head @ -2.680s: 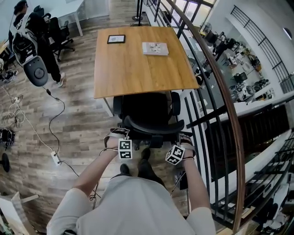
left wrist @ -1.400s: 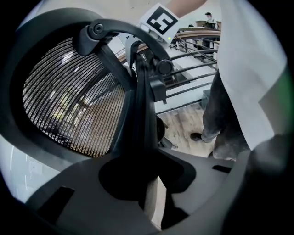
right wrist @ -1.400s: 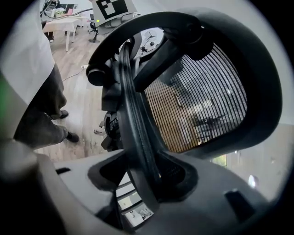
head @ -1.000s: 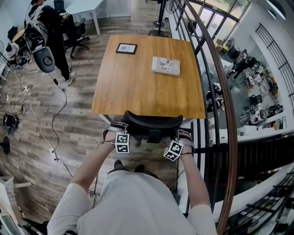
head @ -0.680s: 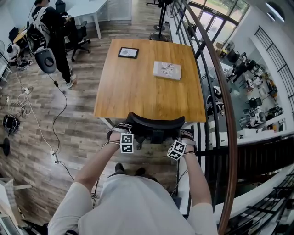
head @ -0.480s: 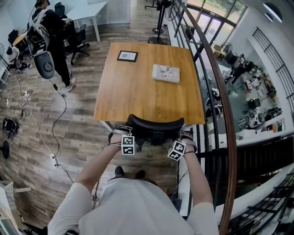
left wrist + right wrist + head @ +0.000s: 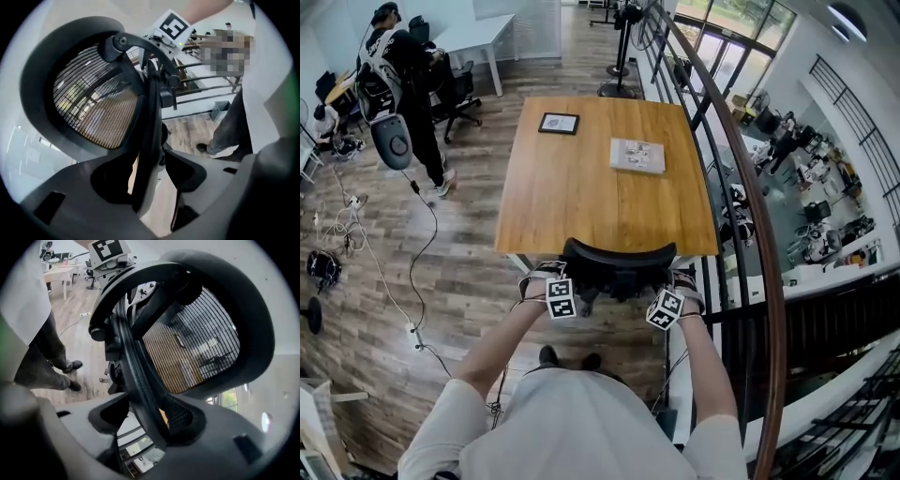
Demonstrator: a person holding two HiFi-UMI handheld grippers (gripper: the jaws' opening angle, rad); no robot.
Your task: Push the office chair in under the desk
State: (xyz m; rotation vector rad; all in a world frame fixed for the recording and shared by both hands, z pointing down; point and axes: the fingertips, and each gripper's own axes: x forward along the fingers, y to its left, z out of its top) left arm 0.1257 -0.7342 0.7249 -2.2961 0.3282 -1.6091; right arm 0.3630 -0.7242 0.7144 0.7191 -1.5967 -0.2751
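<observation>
The black mesh-backed office chair (image 7: 619,255) stands tucked under the wooden desk (image 7: 600,187), and only the top of its backrest shows at the desk's near edge. My left gripper (image 7: 567,276) is at the backrest's left side and my right gripper (image 7: 661,283) at its right side. In the left gripper view the backrest's frame rim (image 7: 150,117) runs between the opening jaws of the left gripper (image 7: 150,174), with gaps beside it. In the right gripper view the rim (image 7: 136,366) likewise lies between the opening jaws of the right gripper (image 7: 147,420).
A framed picture (image 7: 558,123) and a booklet (image 7: 637,156) lie on the desk. A dark railing (image 7: 741,187) runs close along the right. Cables (image 7: 412,281) trail on the wooden floor to the left, where a person (image 7: 403,66) stands by other chairs.
Since the earliest frame the chair has rolled forward, its seat now hidden under the desk. Over the last second chair and grippers hold nearly the same place.
</observation>
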